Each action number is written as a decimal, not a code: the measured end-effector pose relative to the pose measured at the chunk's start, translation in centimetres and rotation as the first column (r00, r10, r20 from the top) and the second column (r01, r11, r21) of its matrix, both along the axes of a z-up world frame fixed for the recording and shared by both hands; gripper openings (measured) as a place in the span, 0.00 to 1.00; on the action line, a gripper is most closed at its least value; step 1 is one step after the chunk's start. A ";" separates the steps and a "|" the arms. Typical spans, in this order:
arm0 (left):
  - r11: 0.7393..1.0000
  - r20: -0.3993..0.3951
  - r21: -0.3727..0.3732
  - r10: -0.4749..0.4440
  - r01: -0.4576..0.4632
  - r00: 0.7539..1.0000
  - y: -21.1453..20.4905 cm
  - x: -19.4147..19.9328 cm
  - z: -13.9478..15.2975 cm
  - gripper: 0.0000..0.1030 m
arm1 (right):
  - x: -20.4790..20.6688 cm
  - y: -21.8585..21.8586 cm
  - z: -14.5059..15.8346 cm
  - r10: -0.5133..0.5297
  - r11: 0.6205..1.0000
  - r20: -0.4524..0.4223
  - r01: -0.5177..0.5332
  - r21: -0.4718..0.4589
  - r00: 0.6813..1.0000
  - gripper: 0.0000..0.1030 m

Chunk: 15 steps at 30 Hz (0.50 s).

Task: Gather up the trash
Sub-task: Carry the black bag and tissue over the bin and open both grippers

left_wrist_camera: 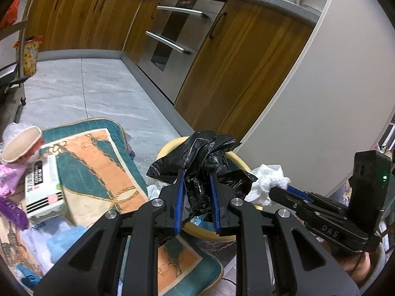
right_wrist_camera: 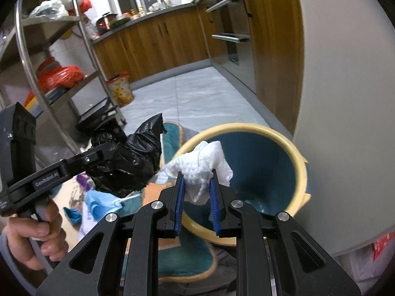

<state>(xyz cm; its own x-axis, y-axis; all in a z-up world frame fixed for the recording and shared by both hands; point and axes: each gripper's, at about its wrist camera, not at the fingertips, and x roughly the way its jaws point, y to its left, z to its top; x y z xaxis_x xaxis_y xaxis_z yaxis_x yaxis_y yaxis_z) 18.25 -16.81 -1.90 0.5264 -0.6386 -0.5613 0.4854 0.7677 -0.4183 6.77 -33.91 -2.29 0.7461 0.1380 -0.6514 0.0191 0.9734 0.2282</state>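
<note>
— So, what did we have in the left gripper (left_wrist_camera: 197, 172)?

— We had its jaws closed narrowly on a crumpled black bag (left_wrist_camera: 200, 155), which bunched up above and between the blue pads (left_wrist_camera: 179, 192). In the right wrist view we saw the same bag (right_wrist_camera: 128, 162) hanging at that gripper's (right_wrist_camera: 108, 153) tip, with a hand (right_wrist_camera: 37, 234) around its handle.

— And the right gripper (right_wrist_camera: 197, 172)?

— We had it pinched nearly shut on a wad of white tissue (right_wrist_camera: 200, 165). From the left camera we saw the tissue (left_wrist_camera: 267, 182) at that gripper's (left_wrist_camera: 279, 188) end, just beside the bag.

— Where was the bin?

— We saw the bin (right_wrist_camera: 300, 162), yellow-rimmed and blue inside, standing on the floor beside a white panel (right_wrist_camera: 345, 98). The tissue hung over its near rim; the bag sat left of it. In the left view the bin (left_wrist_camera: 170, 148) lay mostly behind the bag.

— Anything else down there?

— We noticed a teal and orange mat (left_wrist_camera: 98, 162) touching the bin, and a box (left_wrist_camera: 44, 187) lying on the mat's left edge.
</note>
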 end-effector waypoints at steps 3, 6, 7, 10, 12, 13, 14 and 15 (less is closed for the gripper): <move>1.000 -0.013 0.005 -0.011 0.011 1.000 -1.2 0.3 -0.8 0.18 | -0.1 -1.0 -0.5 -0.035 0.999 -0.020 0.035 0.004 0.999 0.20; 0.999 -0.015 0.018 -0.029 0.029 0.999 -2.4 0.5 -1.5 0.18 | -0.1 -1.9 -0.9 -0.072 0.997 -0.036 0.072 0.006 0.997 0.20; 0.999 -0.015 0.028 -0.035 0.035 0.999 -3.0 0.5 -1.8 0.18 | -0.1 -2.2 -1.1 -0.085 0.996 -0.043 0.085 0.005 0.995 0.20; 0.997 -0.023 0.055 -0.049 0.050 0.999 -4.1 0.6 -2.7 0.18 | -0.1 -3.0 -1.7 -0.116 0.993 -0.059 0.117 0.008 0.991 0.20; 0.996 -0.034 0.071 -0.054 0.056 0.998 -4.8 0.8 -3.4 0.18 | 0.0 -3.4 -2.2 -0.137 0.990 -0.080 0.138 0.001 0.987 0.20; 0.995 -0.040 0.081 -0.056 0.059 0.998 -5.1 1.0 -3.8 0.18 | 0.1 -3.5 -2.4 -0.140 0.990 -0.091 0.140 -0.001 0.986 0.21; 0.994 -0.044 0.088 -0.059 0.062 0.997 -5.3 1.0 -4.2 0.18 | 0.2 -3.5 -2.8 -0.143 0.990 -0.105 0.143 -0.007 0.984 0.21; 0.993 -0.048 0.097 -0.061 0.066 0.997 -5.5 1.1 -4.5 0.18 | 0.3 -3.5 -3.1 -0.145 0.989 -0.118 0.144 -0.014 0.982 0.21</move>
<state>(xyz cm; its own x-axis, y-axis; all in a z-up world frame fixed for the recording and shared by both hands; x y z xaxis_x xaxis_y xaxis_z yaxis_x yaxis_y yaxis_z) 19.31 -22.33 -6.43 0.4597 -0.6104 -0.6450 0.5170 0.7745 -0.3645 7.11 -37.39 -5.42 0.6755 0.0307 -0.7367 0.1861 0.9597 0.2106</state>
